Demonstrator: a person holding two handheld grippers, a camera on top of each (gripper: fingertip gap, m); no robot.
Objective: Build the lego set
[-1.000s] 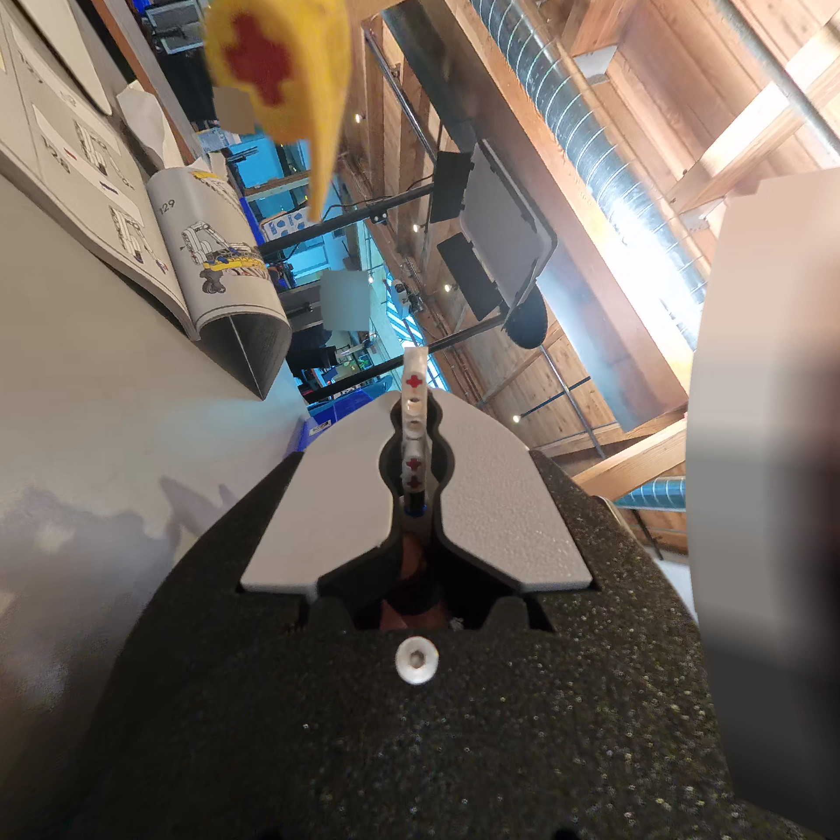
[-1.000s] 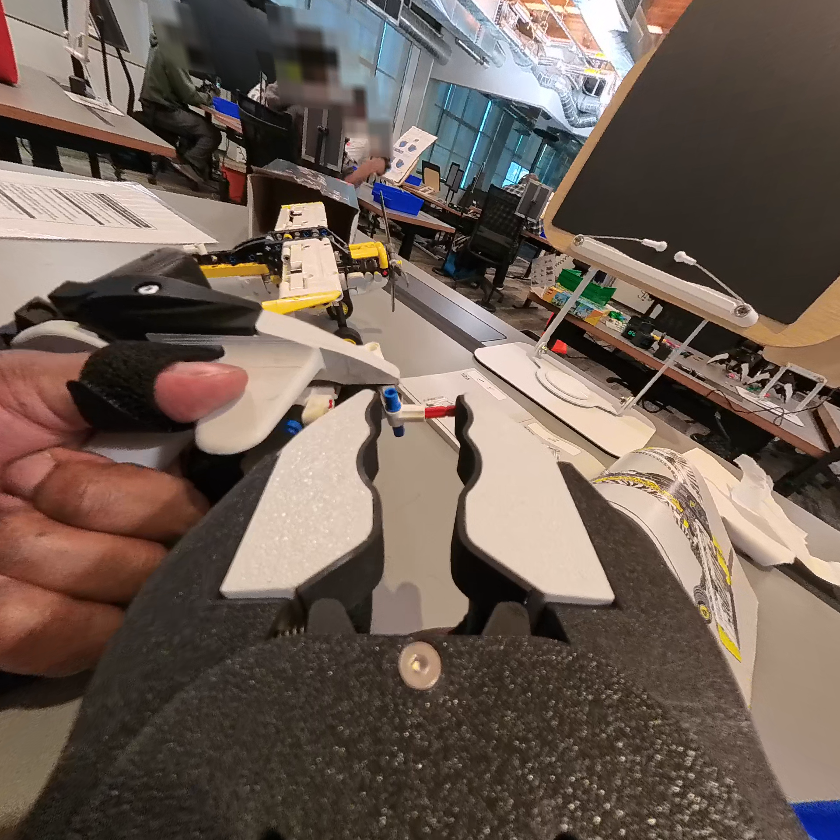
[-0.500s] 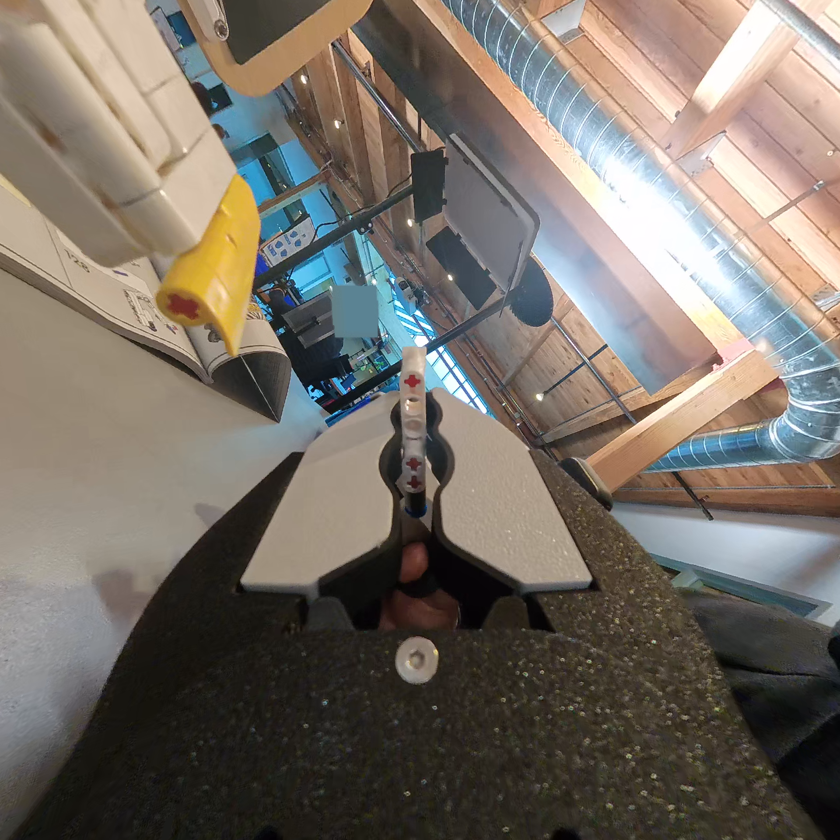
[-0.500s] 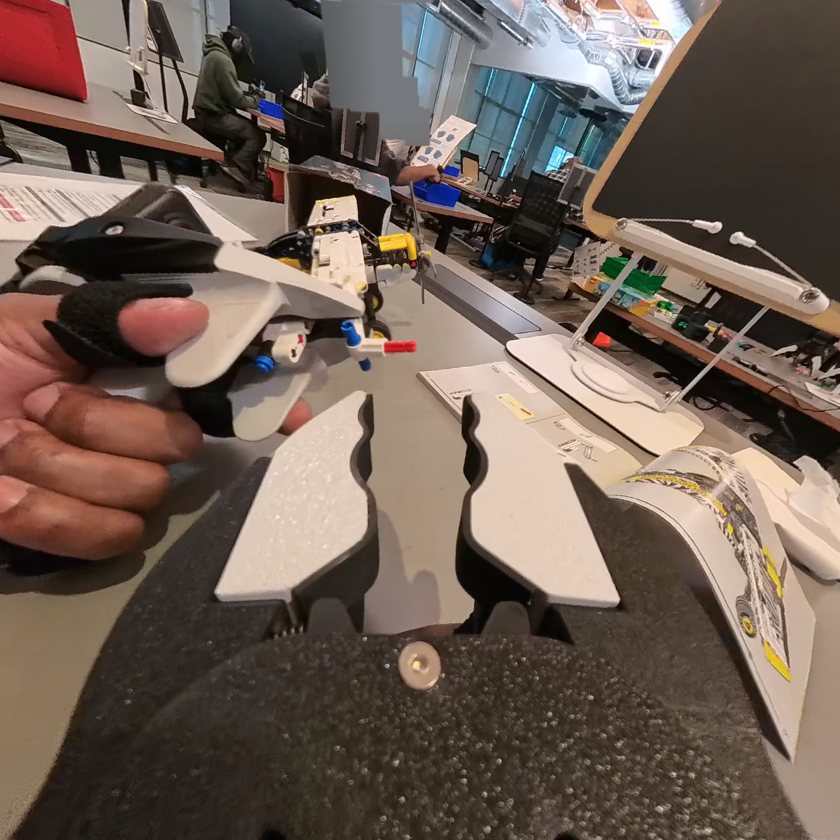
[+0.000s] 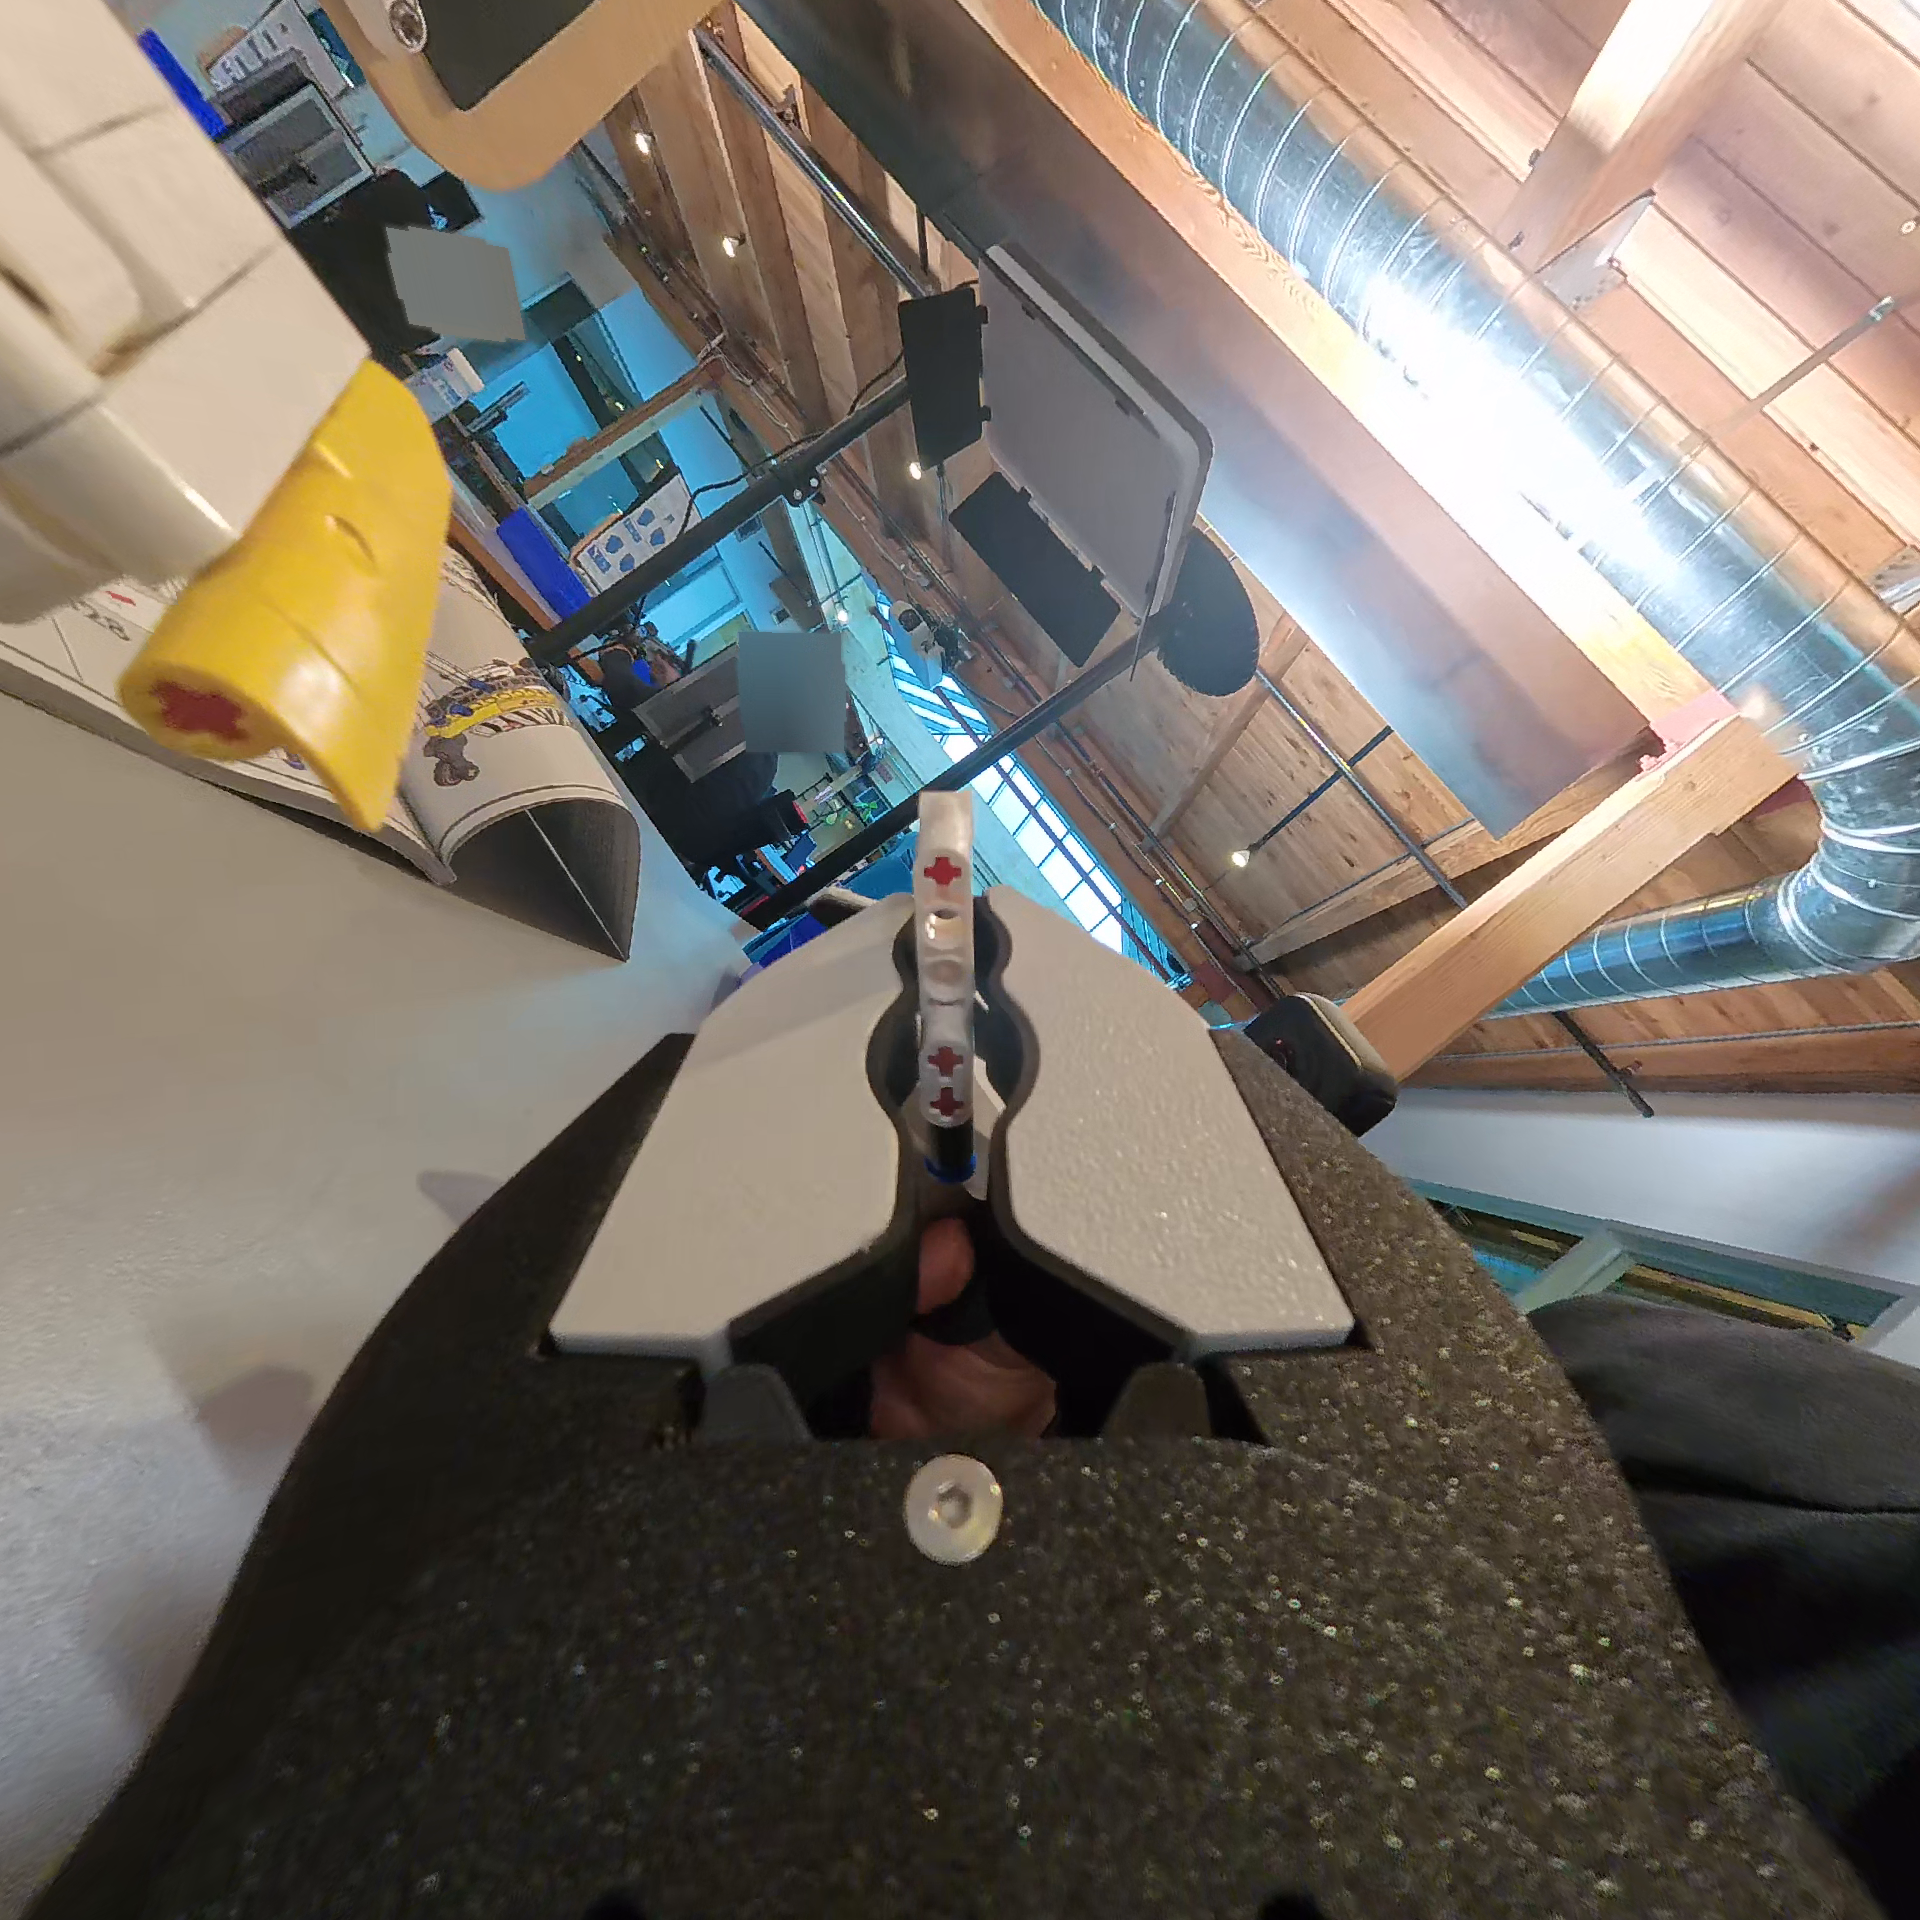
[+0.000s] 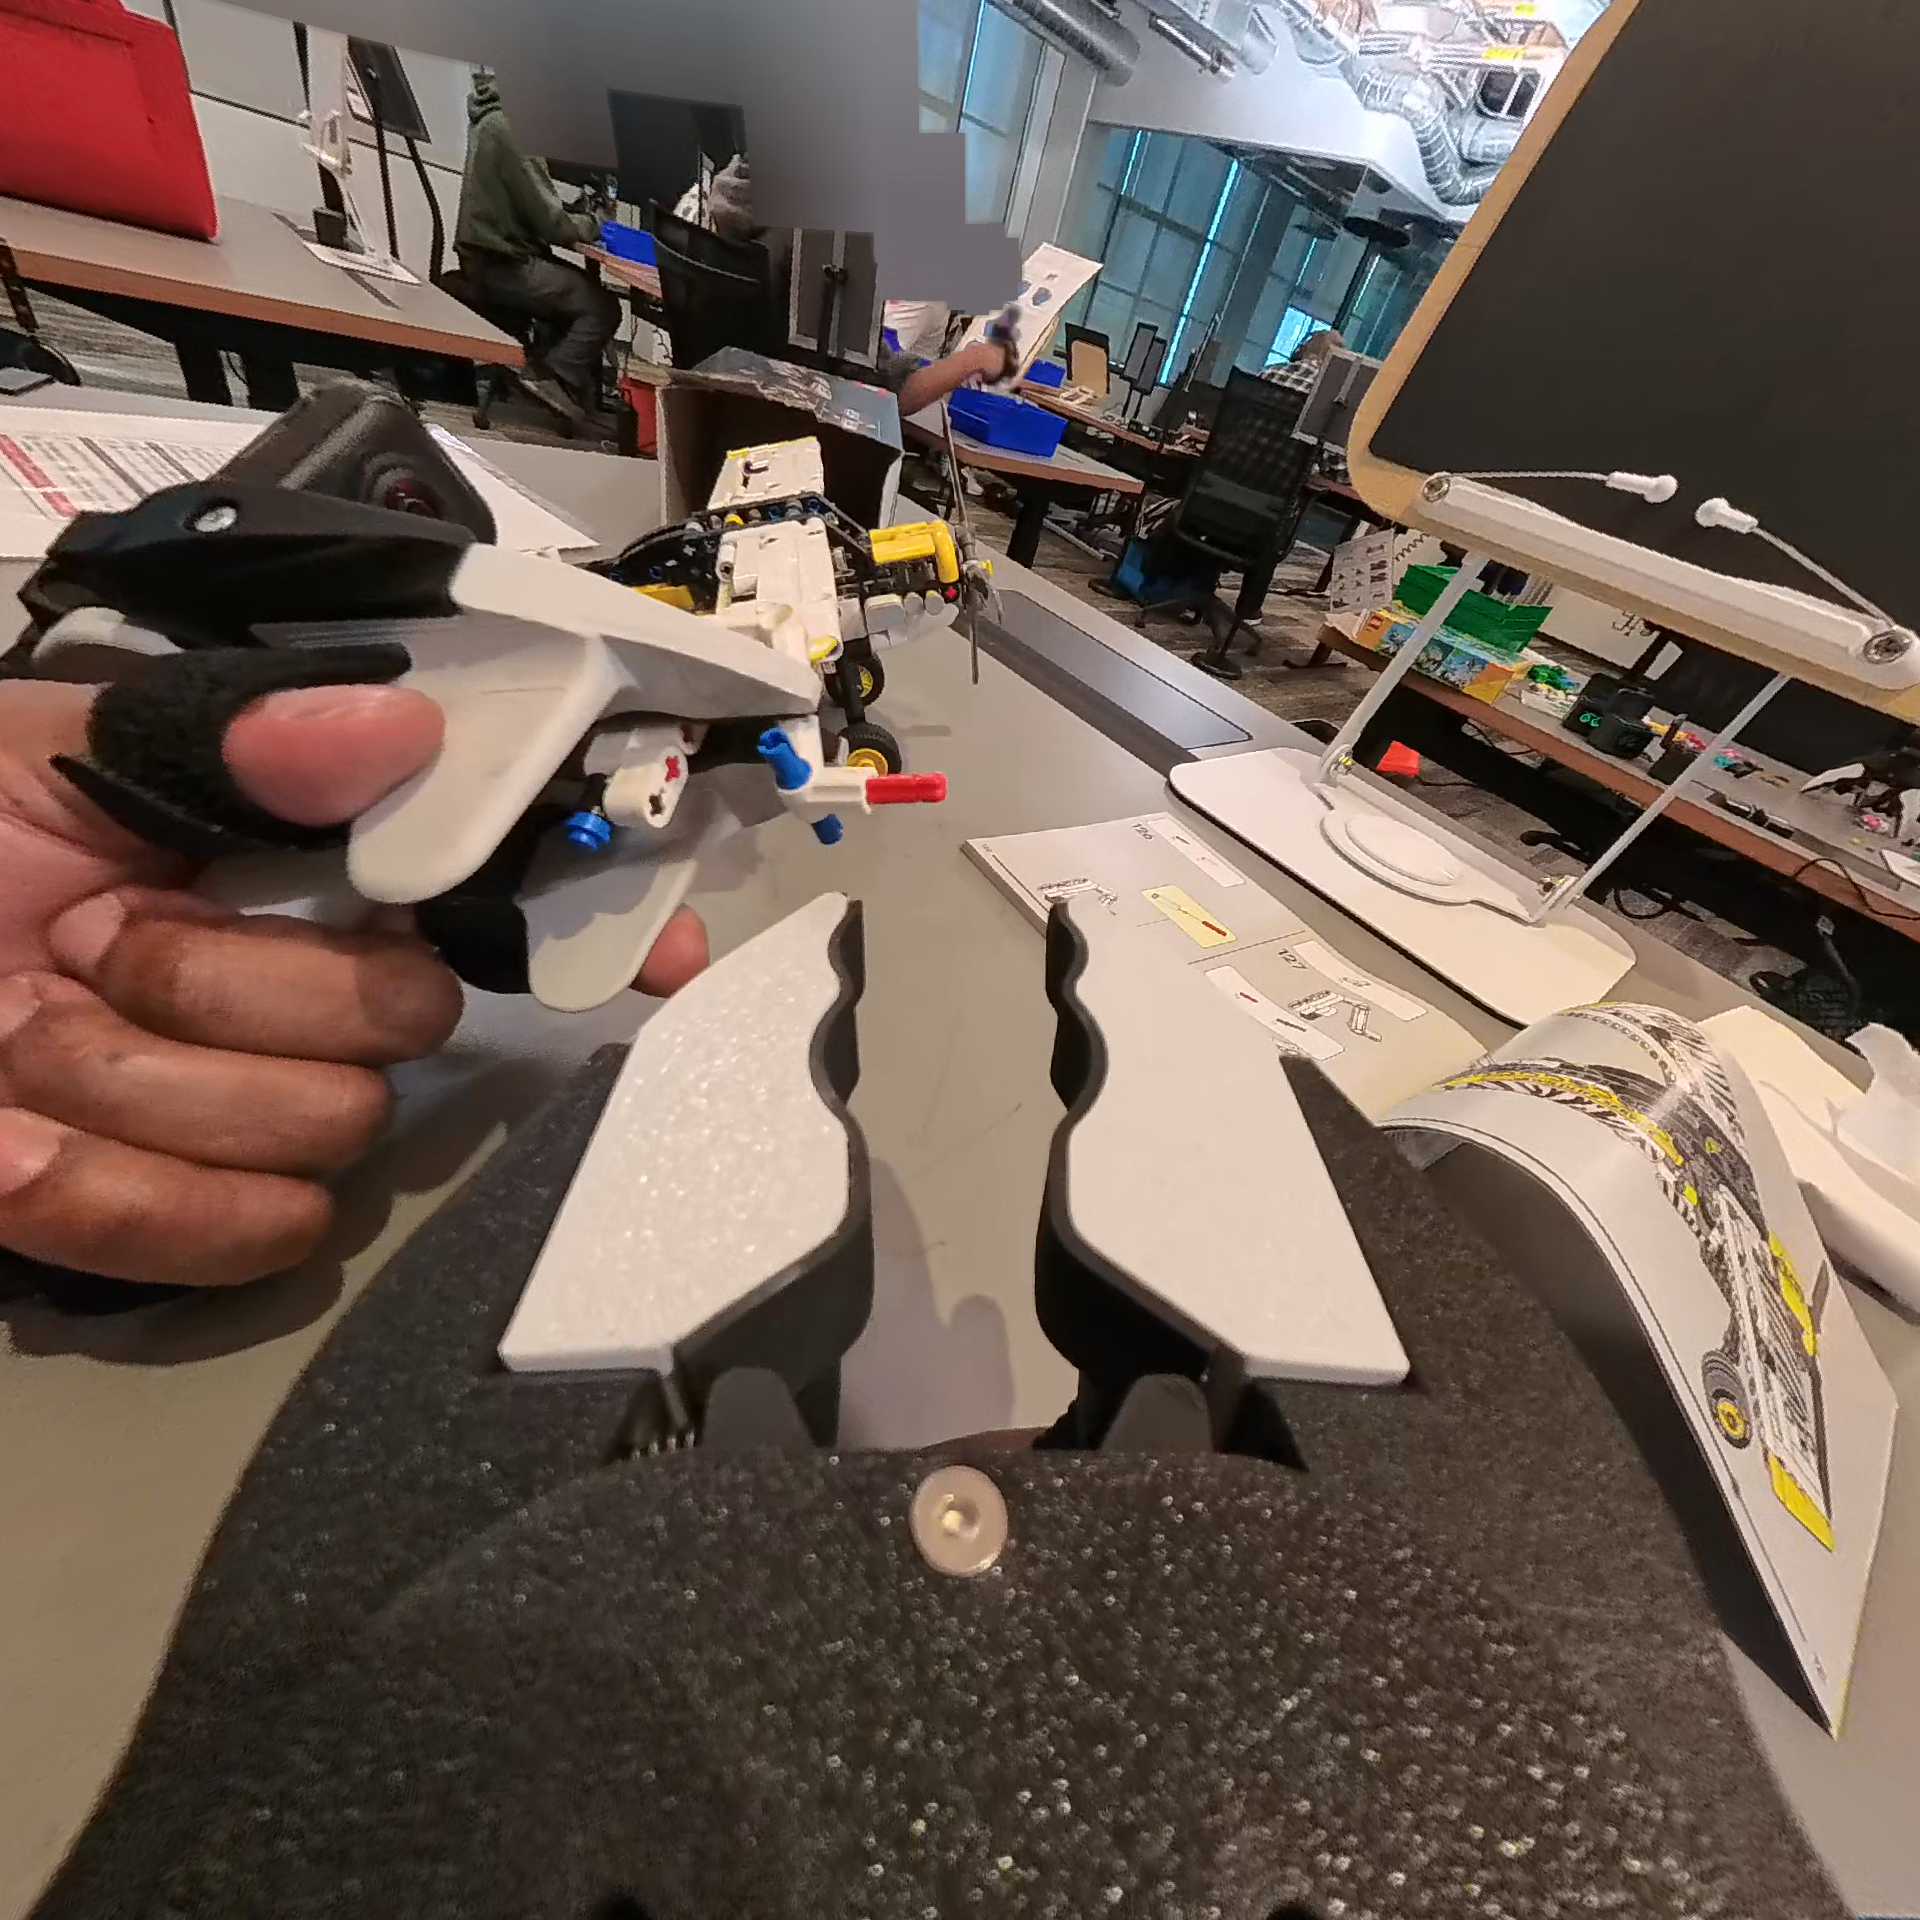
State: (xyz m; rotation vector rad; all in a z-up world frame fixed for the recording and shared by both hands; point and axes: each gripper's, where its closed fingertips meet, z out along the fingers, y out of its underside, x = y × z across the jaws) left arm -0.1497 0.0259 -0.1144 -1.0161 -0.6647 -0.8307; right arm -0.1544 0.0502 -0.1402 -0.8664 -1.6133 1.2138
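Two grippers: my left gripper [image 5: 951, 935] pinches a white plastic brick beam assembly [image 5: 943, 966] with red pins above the grey bench [image 6: 935, 1039], while my right gripper [image 6: 951, 925] gapes empty just below it.

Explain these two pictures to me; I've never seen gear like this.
No robot: a person holds a two-finger gripper in each hand, each with a camera looking along its fingers. The left gripper, tipped toward the ceiling, clamps a small white brick piece with red pins. The right gripper is open with nothing in it, and its view shows the hand holding the left one. On the grey table stand a white and yellow brick model, an open instruction booklet and a stand.
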